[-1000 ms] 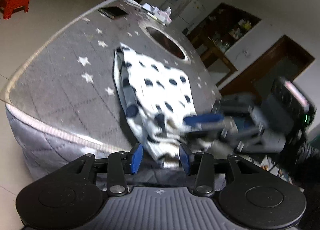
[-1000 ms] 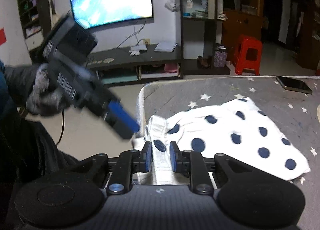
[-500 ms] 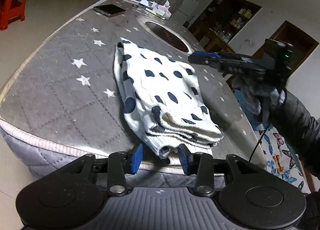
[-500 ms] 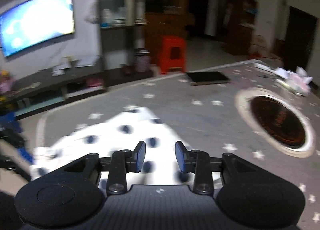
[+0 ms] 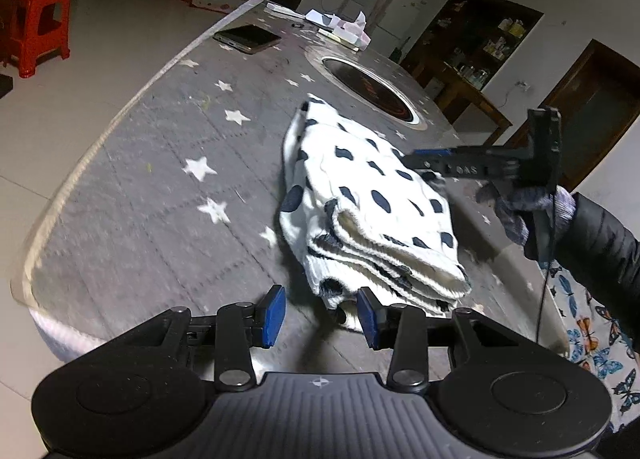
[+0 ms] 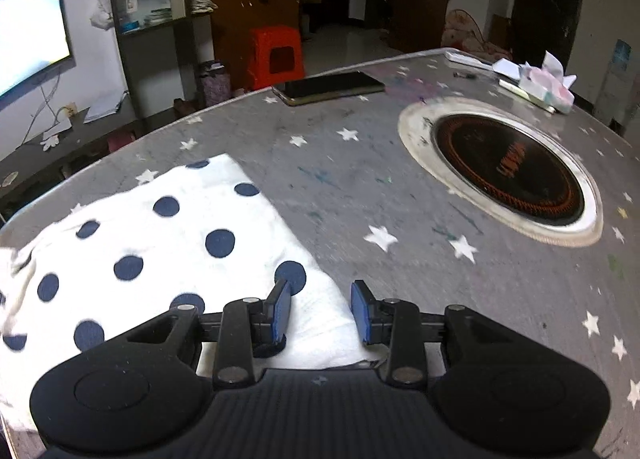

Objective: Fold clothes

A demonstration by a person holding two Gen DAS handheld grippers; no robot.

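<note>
Both hand-held grippers, left (image 5: 321, 315) and right (image 6: 320, 311), hang apart, empty, over the folded polka-dot garment (image 5: 372, 203) on the starry tabletop (image 5: 160, 163).

Folded garment (image 5: 372, 215) — soft ribbed knit cloth; table cover (image 5: 160, 179) — quilted matt fabric; phone (image 6: 330, 87) glossy.

Folded polka-dot garment (image 6: 168, 251): left portion cut by frame edge in right wrist view, near edge hidden behind gripper body. Garment's lowest folds (image 5: 348, 305) partly hidden by left gripper finger (image 5: 368, 317). Television (image 6: 28, 31) cropped at left edge. Table's near rim (image 5: 52, 219) motion-blurred. Shelf contents too small to identify.
</note>
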